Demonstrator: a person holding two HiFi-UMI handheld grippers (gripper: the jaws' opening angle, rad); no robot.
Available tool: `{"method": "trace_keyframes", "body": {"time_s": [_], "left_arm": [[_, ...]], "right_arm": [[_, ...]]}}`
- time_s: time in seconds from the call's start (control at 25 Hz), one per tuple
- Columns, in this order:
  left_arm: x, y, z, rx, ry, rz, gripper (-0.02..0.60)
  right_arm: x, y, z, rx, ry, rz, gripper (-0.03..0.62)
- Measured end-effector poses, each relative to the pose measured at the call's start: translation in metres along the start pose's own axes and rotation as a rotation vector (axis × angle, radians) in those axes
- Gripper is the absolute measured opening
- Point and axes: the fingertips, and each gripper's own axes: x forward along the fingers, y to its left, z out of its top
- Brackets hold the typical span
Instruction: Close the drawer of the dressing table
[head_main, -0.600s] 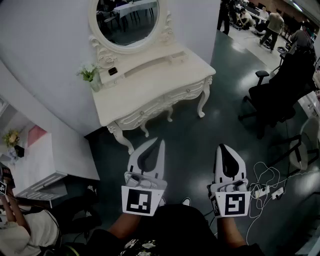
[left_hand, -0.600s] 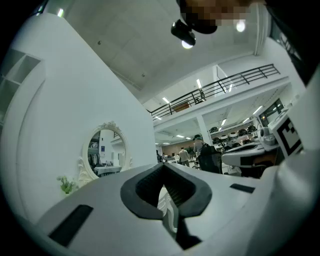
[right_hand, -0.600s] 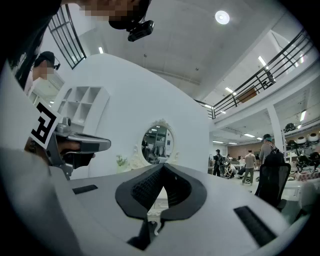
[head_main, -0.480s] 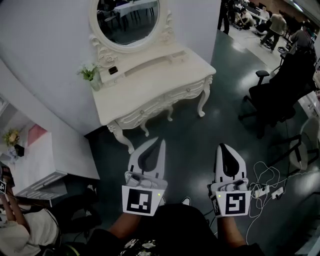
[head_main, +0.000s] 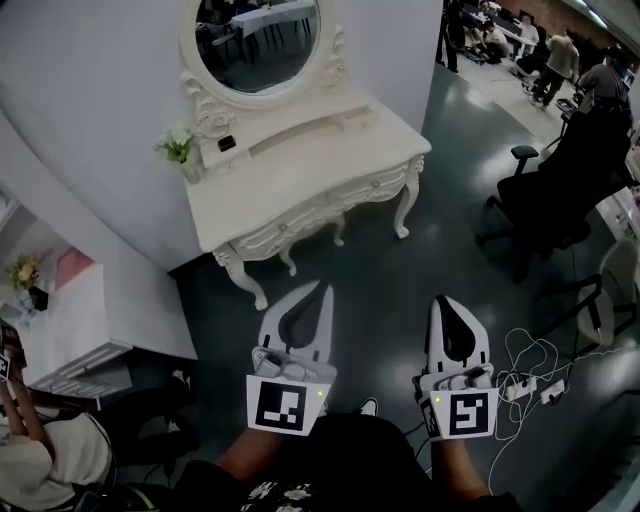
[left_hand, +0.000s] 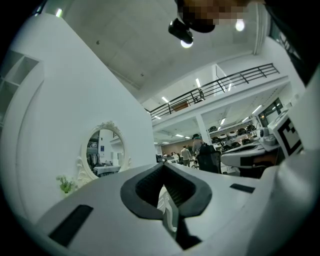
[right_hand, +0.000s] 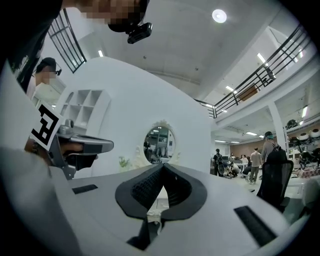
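The white dressing table with its oval mirror stands against the wall, a good step ahead of me. Its drawer fronts run along the carved apron; from here I cannot tell whether one stands out. My left gripper and right gripper are held level side by side over the dark floor, short of the table. Both are shut with nothing between the jaws. In the left gripper view the shut tips point towards the mirror. In the right gripper view the tips do the same.
A small pot of flowers stands on the table's left end. A black office chair is to the right, with cables and a power strip on the floor below it. A low white cabinet stands at left. People are far back.
The head view has shifted slightly, so the grippers sit a little lower in frame. Both stay shut and side by side.
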Motion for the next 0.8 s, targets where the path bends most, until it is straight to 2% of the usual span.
{"method": "trace_keyframes", "body": {"time_s": [0.24,0.8], "left_arm": [[-0.001,-0.011,0.000,-0.005,0.010,0.014,0.000],[-0.022,-0.044,-0.008,-0.014,0.044,0.100,0.000]], "right_arm": [[-0.007,-0.010,-0.004,0.013,0.010,0.010,-0.002],[-0.032,-0.027,-0.021,0.041,0.018,0.098,-0.002]]}}
